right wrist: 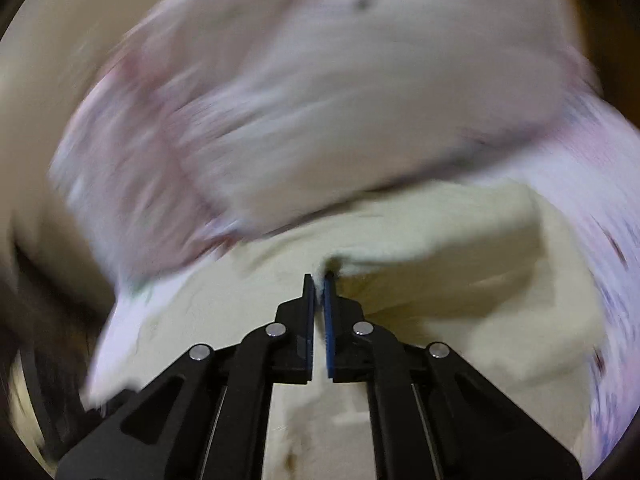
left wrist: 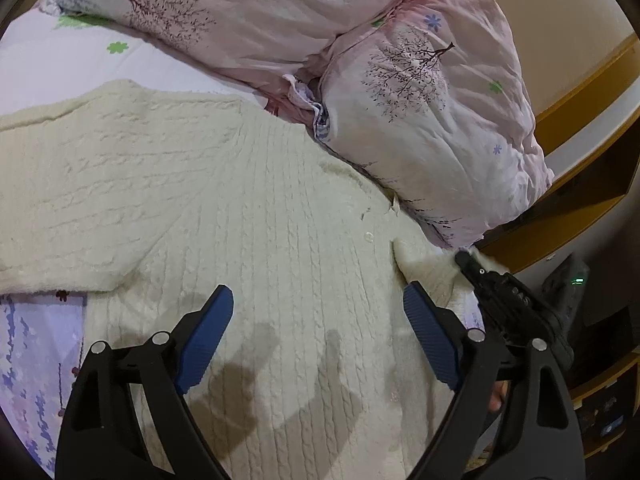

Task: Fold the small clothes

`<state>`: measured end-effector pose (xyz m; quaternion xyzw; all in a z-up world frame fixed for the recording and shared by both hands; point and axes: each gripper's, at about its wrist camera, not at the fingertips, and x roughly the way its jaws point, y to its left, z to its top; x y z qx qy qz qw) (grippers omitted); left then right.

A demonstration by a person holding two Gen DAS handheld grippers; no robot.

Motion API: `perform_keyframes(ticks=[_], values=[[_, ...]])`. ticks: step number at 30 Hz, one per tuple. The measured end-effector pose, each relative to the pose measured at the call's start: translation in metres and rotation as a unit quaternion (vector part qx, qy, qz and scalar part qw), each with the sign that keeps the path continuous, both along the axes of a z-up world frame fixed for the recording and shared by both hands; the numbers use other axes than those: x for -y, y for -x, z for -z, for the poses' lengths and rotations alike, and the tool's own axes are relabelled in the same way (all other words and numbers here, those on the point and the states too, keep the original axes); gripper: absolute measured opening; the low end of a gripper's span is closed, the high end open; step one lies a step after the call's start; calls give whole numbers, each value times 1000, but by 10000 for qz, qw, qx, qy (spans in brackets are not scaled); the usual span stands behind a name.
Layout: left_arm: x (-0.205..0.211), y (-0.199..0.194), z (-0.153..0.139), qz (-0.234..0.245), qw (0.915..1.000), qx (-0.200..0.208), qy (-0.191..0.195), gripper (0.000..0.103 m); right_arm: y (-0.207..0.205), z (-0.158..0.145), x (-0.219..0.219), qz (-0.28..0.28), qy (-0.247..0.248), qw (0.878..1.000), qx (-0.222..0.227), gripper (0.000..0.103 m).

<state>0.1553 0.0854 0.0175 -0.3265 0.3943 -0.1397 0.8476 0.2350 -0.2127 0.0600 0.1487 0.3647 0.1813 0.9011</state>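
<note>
Blue pads of the left gripper [left wrist: 318,332] hover spread wide over the cream cardigan [left wrist: 256,216] on the bed, holding nothing; the right gripper [right wrist: 319,280] pinches its edge; better to carry that flap across evenly, clear of the pillow [left wrist: 432,120].

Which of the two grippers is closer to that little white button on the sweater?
Left. The left gripper hovers open just below the button; the right gripper pinches sweater fabric farther right.
</note>
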Motion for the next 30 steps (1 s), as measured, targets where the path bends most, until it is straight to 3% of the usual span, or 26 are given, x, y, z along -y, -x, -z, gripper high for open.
perform_keyframes(ticks=[2,4,6,10,13,15,18,21,24,26,30], values=[[0,-1,2,-2,10000,-41,19,88,6,10,-43,-911,815,9924,-156,9],[-1,-2,4,4,9999,-95,61,88,10,25,-56,-1176,982,9873,-428,20],[-1,-2,7,26,9998,-140,122,88,10,36,-51,-1210,626,9878,-749,41],[3,-6,8,135,9993,-227,258,84,13,37,-27,-976,111,9901,-1007,45],[10,-14,8,194,9985,-326,397,80,23,36,15,-458,-444,9911,-1169,48],[18,-21,10,274,9974,-447,492,76,31,46,62,128,-1162,9818,-1499,48],[28,-29,15,307,9957,-675,556,71,36,62,103,730,-1800,9653,-1747,49],[38,-41,23,282,9935,-899,636,60,40,75,140,1181,-2298,9484,-1836,49],[41,-54,30,92,9927,-988,682,41,38,85,158,1363,-2720,9349,-1827,48],[43,-66,30,107,9937,-925,616,10,37,86,161,1465,-2749,9346,-1718,48],[35,-78,8,104,9983,-436,371,5,34,86,160,1553,-2789,9337,-1620,48]])
